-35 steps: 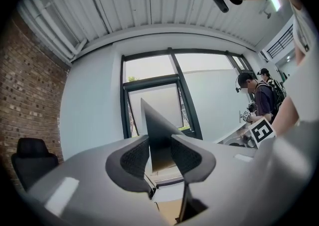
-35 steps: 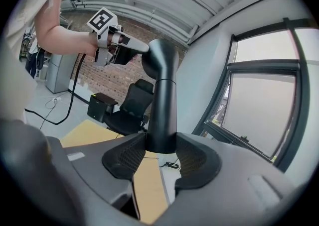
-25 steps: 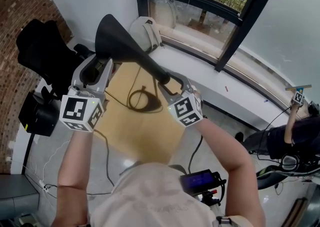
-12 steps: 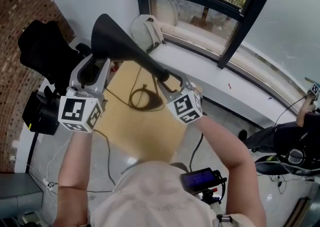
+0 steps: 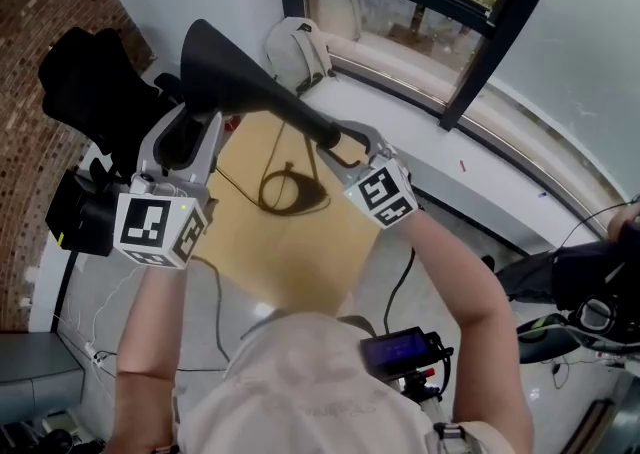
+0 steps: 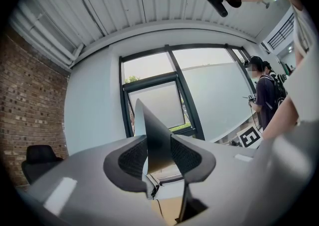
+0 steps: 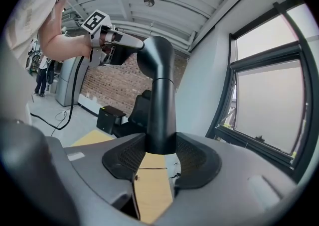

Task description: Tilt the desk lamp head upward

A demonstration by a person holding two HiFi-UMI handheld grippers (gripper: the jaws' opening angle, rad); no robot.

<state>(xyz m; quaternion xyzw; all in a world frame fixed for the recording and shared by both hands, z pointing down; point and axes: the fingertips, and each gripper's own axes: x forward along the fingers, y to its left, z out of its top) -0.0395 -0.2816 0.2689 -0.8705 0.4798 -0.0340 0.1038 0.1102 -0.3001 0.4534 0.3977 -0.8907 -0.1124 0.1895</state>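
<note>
The black desk lamp's cone-shaped head (image 5: 222, 67) runs into a black neck (image 5: 305, 124) above the desk. My left gripper (image 5: 190, 140) is shut on the rim of the head; in the left gripper view the thin dark shade (image 6: 153, 133) stands edge-on between the pads of that gripper (image 6: 159, 154). My right gripper (image 5: 345, 147) is shut on the neck. In the right gripper view the black tube (image 7: 160, 105) rises from between the pads of that gripper (image 7: 160, 156) and bends left towards the left gripper (image 7: 107, 46).
Below lies a wooden desk (image 5: 300, 252) with a looped black cable (image 5: 292, 192). A black chair (image 5: 95, 92) and black box (image 5: 80, 220) stand at left. A white bag (image 5: 298, 52) rests on the windowsill. A person (image 5: 590, 277) is at right.
The right gripper has turned a little and its marker cube sits higher in the picture. The lamp head shows slightly further up and left. Both grips are unchanged.
</note>
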